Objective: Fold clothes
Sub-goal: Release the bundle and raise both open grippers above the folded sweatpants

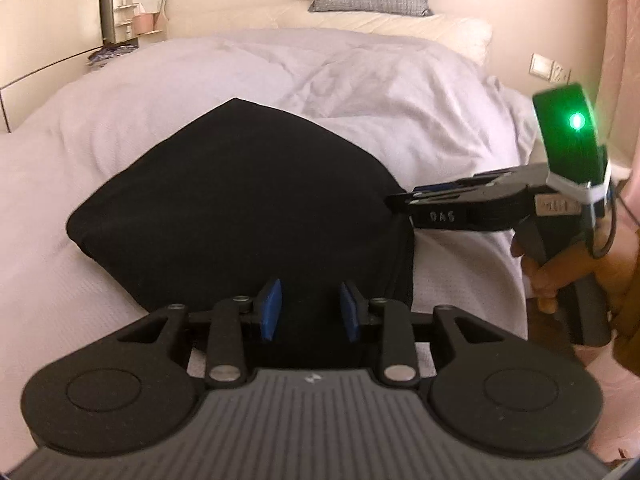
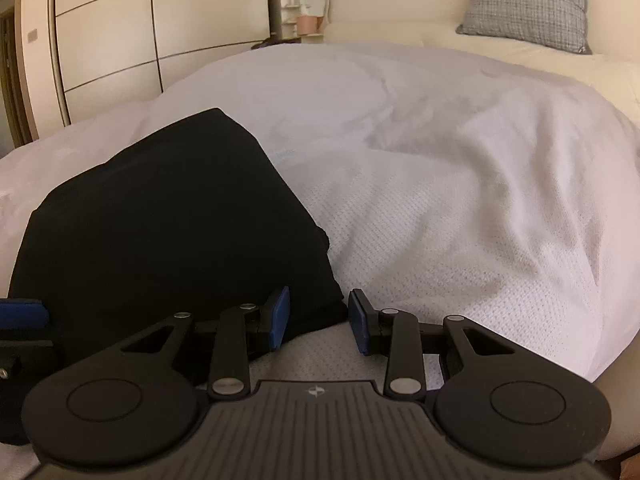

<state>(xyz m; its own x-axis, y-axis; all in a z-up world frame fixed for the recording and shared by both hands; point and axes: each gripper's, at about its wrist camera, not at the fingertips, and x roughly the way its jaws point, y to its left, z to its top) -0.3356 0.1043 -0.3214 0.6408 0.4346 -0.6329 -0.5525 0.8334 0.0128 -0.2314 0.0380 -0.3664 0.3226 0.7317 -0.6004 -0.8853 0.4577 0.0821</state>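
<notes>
- A black garment [image 1: 236, 204] lies on the bed [image 1: 400, 92], already folded down to a thick, roughly square bundle.
- The left claw [image 1: 310, 312] sits at the bundle's near edge. Dark cloth fills the gap between its blue pads [image 1: 270, 310], but I cannot tell whether they press on it.
- The right claw [image 2: 318, 316] is at the bundle's near right corner. Its jaws stand apart, with the corner just ahead of its left pad [image 2: 279, 316] and bare blanket under the gap, so it grips nothing.
- From the left wrist view, the right claw's tip [image 1: 400, 202] touches the bundle's right edge, with a hand [image 1: 560, 276] on its handle.
- I judge this a late step: both claws are lining up on the near edge for one more fold or a tidy.
- The next move calls for the right claw to slide further onto the corner, then pinch all layers at once. A shallow bite would likely catch only the top layer and pull the stack open.
</notes>
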